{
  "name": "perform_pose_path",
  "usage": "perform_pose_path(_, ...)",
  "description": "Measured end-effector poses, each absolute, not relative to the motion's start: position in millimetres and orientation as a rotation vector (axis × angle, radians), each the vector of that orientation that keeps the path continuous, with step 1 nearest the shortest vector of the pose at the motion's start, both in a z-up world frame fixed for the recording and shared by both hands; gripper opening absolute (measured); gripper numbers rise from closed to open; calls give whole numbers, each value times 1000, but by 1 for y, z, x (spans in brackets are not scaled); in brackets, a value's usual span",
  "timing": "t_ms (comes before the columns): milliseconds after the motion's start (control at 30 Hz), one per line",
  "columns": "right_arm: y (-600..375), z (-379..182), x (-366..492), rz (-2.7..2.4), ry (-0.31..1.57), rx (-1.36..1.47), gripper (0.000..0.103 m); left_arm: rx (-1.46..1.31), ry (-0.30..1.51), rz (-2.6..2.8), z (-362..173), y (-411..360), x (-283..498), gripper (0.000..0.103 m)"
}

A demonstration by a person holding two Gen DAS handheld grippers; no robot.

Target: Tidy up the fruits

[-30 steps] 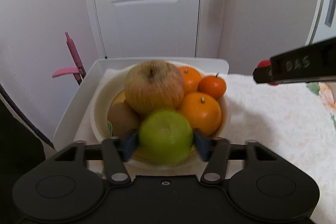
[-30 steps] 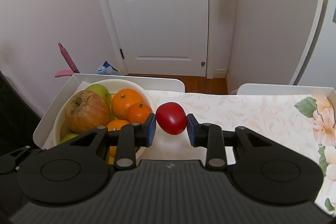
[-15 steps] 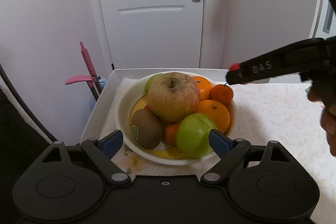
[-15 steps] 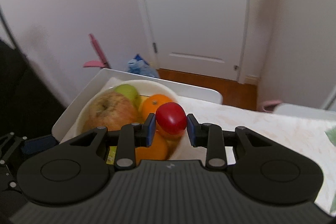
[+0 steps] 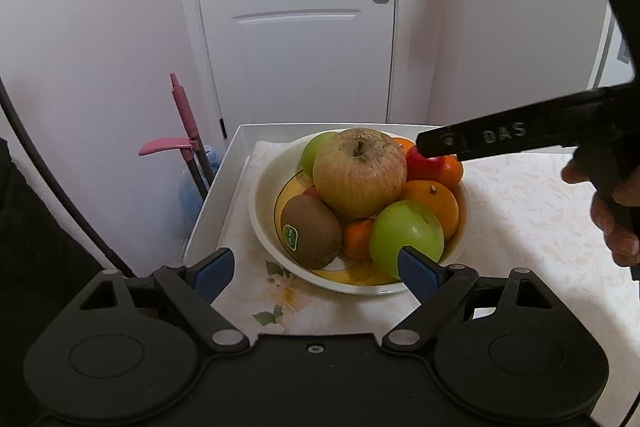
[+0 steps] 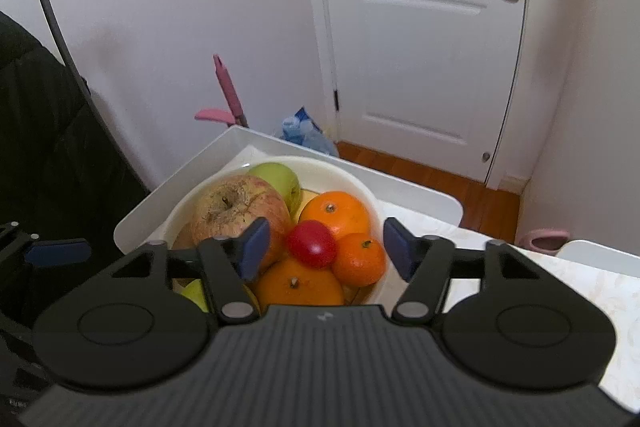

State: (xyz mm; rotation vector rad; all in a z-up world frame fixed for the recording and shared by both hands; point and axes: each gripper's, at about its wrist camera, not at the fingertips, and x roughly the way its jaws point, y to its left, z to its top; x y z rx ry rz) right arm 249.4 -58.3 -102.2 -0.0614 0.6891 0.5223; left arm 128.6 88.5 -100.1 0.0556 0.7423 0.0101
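A cream bowl (image 5: 260, 211) (image 6: 360, 187) holds a big russet apple (image 5: 360, 175) (image 6: 236, 211), a kiwi (image 5: 312, 233), two green apples (image 5: 406, 237) (image 6: 278, 179), several oranges (image 5: 434, 203) (image 6: 336, 213) and a small red fruit (image 6: 312, 244) (image 5: 422, 165). My right gripper (image 6: 324, 247) is open just above the red fruit, which rests on the pile. My left gripper (image 5: 316, 273) is open and empty at the bowl's near rim.
The bowl stands on a floral cloth (image 5: 520, 211) at the left end of a white table (image 5: 216, 203). A pink-handled tool (image 5: 184, 131) leans on the wall beside a white door (image 5: 296, 27). A dark chair (image 6: 48, 147) is on the left.
My left gripper let go of the green apple into the bowl and drew back. My right gripper carried the red fruit over the bowl, opened and left it on the pile.
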Motion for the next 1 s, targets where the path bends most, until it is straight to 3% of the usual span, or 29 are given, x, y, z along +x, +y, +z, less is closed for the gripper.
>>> perform_pose_path(67,-62,-101,244,495,683,-55,89,63,739,-3,-99,89,129,92)
perform_pose_path(333,-85,-85,211,440,673,-16,89,86,714,-26,-83,82,121,92)
perform_pose_path(600,-127,-37,157,365,649,9,89,95,644,-24,-35,50,86,92)
perform_pose_path(633,-135,-29,148,352,644,14,90,96,632,-28,-28,44,80,92)
perform_pose_path(700,-149,-15,130,320,629,22,103,105,615,-30,-15,34,72,92)
perform_pose_path(933,-195,22,63,217,584,31,103,50,563,-52,23,5,40,92)
perform_pose_path(1000,-204,26,47,189,582,24,103,50,554,-53,29,-1,30,96)
